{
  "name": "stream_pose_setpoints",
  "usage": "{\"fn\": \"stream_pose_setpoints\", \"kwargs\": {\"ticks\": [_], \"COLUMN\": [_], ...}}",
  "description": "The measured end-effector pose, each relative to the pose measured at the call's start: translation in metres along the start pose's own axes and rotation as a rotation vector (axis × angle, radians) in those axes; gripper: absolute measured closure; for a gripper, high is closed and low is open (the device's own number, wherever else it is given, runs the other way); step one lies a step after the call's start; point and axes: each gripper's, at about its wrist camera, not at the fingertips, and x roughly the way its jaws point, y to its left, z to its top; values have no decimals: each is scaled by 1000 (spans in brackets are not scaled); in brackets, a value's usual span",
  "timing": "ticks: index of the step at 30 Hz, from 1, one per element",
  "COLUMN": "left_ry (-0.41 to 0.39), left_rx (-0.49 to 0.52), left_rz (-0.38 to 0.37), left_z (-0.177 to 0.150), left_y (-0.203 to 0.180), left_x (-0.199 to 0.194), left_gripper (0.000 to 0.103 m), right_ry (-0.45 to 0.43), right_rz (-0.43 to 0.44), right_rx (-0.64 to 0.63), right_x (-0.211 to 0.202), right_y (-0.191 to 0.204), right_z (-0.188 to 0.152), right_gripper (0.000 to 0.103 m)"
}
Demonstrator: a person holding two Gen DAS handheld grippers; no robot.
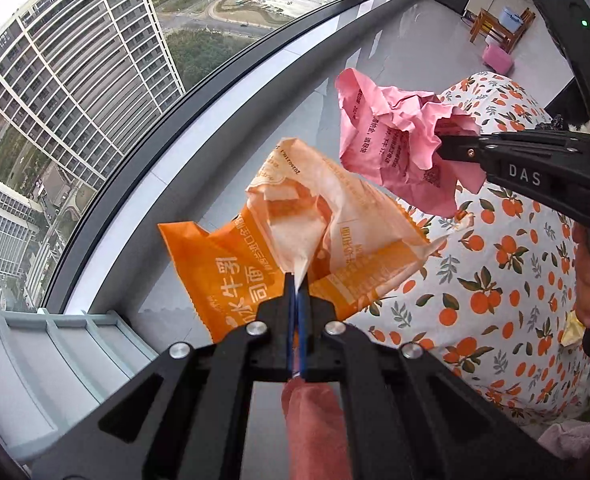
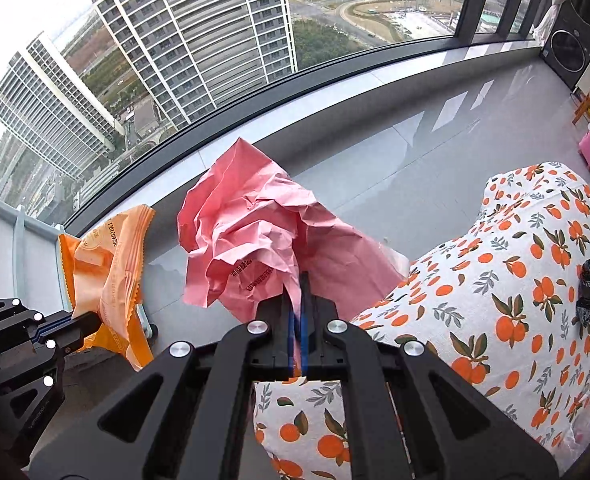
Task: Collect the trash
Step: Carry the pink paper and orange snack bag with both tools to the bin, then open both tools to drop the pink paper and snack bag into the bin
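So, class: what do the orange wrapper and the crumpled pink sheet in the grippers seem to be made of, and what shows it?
Orange wrapper: likely thin plastic film with a slight sheen; zigzag-cut sealed edges, printed outside, pale inside.
Pink sheet: looks like matte paper; sharp, lasting creases and dark printed text, no gloss.
The left gripper pinches the wrapper, the right gripper the sheet.

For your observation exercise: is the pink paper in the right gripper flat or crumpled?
Crumpled. The pink paper is creased all over and bunched where the right gripper pinches it, its printed text bent across the folds.
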Motion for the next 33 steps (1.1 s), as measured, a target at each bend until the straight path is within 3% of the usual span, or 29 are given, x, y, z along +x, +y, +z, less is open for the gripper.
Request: {"fn": "stream_pose_setpoints", "kwargs": {"ticks": [7,13,14,17,18,19,24,28,33], "left_ry": [50,88,96,117,123,128,137,110,90], "left_rx": [-70,-90,-91,-93,-89,-86,-61,-55,-21], "left_rz": [53,43,38,12,7,1,-28,-81,-94], "left_z": [-12,-20,-20,-20,-20,-23,-23,-12,3], "left_y": [90,115,117,119,119,122,111,100,78], "left_x": [71,141,151,176,183,188,206,219,239], "left_gripper": [101,101,101,101,101,101,101,101,97], "right_ry": [98,195,212,244,246,244,236,216,191], "right_rz": [79,68,64,35,34,29,24,11,-16], "right_rx": [-51,-36,-35,-32,-28,-24,6,19,33], "right_x": [124,216,229,257,261,263,250,230,213], "right_y": [79,96,96,95,93,91,92,76,53], "right_z": [24,22,21,20,19,19,17,7,0], "right_gripper": [101,99,98,75,67,66,66,66,66]}}
